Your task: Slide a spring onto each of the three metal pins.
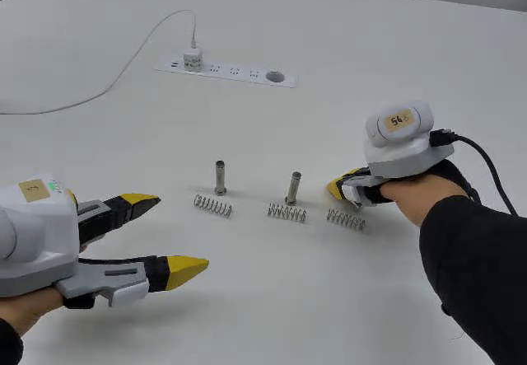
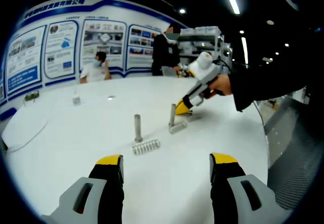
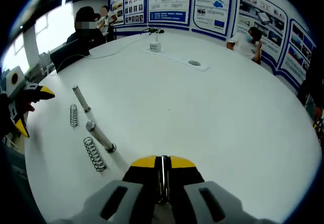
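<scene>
Three coiled steel springs [image 1: 286, 212] lie flat in a row on the white desk [image 1: 272, 299], none on a pin. We see two short grey metal pins upright just behind them: left pin [image 1: 220, 177] behind the leftmost spring, middle pin [image 1: 293, 188] behind the centre one. Right hand-held gripper [image 1: 339, 188] sits low, just behind the rightmost spring, yellow-tipped jaws closed on the third metal pin [image 3: 162, 176]. Left hand-held gripper [image 1: 177, 233] hovers over the desk, left of the springs and nearer us, jaws spread wide, nothing between them. White power strip [image 1: 226, 71] lies far back, well apart from the pins.
</scene>
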The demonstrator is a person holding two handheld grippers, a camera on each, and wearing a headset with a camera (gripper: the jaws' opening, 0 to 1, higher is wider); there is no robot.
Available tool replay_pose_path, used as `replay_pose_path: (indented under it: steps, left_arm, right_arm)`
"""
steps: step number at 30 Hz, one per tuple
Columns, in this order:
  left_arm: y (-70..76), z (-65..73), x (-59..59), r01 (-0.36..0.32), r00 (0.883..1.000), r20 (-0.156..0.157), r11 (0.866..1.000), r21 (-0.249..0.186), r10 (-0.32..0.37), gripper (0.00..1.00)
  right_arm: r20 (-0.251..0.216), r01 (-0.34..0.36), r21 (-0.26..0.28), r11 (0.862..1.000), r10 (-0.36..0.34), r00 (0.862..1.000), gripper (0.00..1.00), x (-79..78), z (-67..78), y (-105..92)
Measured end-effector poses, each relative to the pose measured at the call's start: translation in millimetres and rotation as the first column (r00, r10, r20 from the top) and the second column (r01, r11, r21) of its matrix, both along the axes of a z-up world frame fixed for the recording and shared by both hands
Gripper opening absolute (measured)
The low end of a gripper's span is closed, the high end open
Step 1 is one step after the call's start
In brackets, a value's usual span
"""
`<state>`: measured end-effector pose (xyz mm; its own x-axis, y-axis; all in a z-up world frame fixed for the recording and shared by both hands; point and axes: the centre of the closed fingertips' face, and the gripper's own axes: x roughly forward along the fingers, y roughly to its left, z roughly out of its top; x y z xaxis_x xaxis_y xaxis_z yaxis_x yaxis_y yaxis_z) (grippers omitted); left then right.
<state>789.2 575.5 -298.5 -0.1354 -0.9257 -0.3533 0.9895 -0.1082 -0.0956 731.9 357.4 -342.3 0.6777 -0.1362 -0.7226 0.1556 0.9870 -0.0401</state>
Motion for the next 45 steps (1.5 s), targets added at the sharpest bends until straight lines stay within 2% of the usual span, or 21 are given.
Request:
replay_pose_path:
  steps: [10, 23, 36, 45]
  left_arm:
    - [-0.9, 5.4, 0.3, 0.003, 1.000, 0.009, 1.000, -0.010, -0.003, 0.70]
    - [-3.0, 20.1, -4.1, 0.023, 0.999, 0.030, 0.999, -0.033, -0.022, 0.70]
    - [-5.0, 29.3, -7.6, 0.045, 0.998, 0.051, 0.998, -0.042, -0.042, 0.70]
    - [-5.6, 31.7, -12.9, 0.057, 0.997, 0.058, 0.998, -0.039, -0.054, 0.70]
  right_arm:
    - [0.040, 0.004, -0.016, 1.000, -0.003, 0.999, 0.09, -2.5, 20.6, -2.4]
    - [0.069, 0.031, -0.038, 0.999, -0.029, 0.997, 0.09, -22.6, 38.6, -0.3]
    - [0.095, 0.078, -0.021, 0.997, -0.076, 0.993, 0.09, -41.4, 42.8, -1.5]
    - [0.106, 0.093, -0.014, 0.996, -0.091, 0.990, 0.09, -47.1, 43.0, -0.6]
